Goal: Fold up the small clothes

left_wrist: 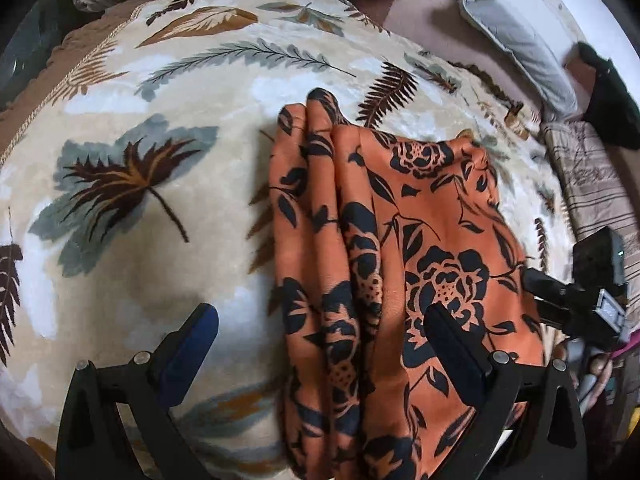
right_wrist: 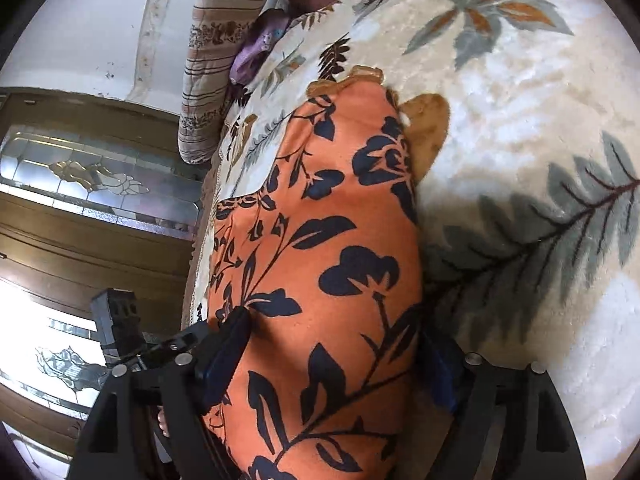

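Left gripper (left_wrist: 320,344) held spread, nothing pinched — straddling left edge of orange floral garment (left_wrist: 400,240), half-folded on leaf-print blanket (left_wrist: 140,100). Right gripper (right_wrist: 332,364) spread around garment's right side, cloth between fingers, grip uncertain. Edges to be aligned before pressing flat.

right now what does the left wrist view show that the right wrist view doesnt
Left wrist only: a grey pillow, a dark object at the bed's edge, and the left gripper, open, one finger over the blanket, one over the cloth. Right wrist only: a wooden cabinet with glass panels, and the right gripper astride the cloth. Both: the orange floral cloth, the leaf blanket, a striped pillow.
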`<state>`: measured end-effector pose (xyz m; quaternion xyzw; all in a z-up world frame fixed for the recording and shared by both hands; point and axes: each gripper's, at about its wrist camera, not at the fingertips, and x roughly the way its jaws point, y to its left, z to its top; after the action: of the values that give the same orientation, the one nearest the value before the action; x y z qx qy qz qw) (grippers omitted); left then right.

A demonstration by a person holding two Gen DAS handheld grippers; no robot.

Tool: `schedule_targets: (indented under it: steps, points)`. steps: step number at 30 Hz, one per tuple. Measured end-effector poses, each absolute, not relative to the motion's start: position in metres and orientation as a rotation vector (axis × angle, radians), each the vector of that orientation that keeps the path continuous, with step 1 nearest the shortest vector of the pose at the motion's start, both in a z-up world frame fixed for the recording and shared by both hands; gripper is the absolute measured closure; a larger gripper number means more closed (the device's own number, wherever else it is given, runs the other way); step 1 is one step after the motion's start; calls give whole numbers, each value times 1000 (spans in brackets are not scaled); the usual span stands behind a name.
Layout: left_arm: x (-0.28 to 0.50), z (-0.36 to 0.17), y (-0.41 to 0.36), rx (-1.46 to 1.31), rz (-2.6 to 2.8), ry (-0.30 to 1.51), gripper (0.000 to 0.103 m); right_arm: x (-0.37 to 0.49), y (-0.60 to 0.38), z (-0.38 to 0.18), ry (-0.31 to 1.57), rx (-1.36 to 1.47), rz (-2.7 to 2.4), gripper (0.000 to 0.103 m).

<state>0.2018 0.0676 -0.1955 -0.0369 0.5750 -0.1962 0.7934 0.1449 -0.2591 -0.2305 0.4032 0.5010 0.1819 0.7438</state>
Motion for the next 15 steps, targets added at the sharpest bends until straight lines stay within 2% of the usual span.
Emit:
schedule_targets:
  steps: [15]
  points:
    - [184,-176,53,113,-292,1085,1,139,-262,-231,1073,885,410,21]
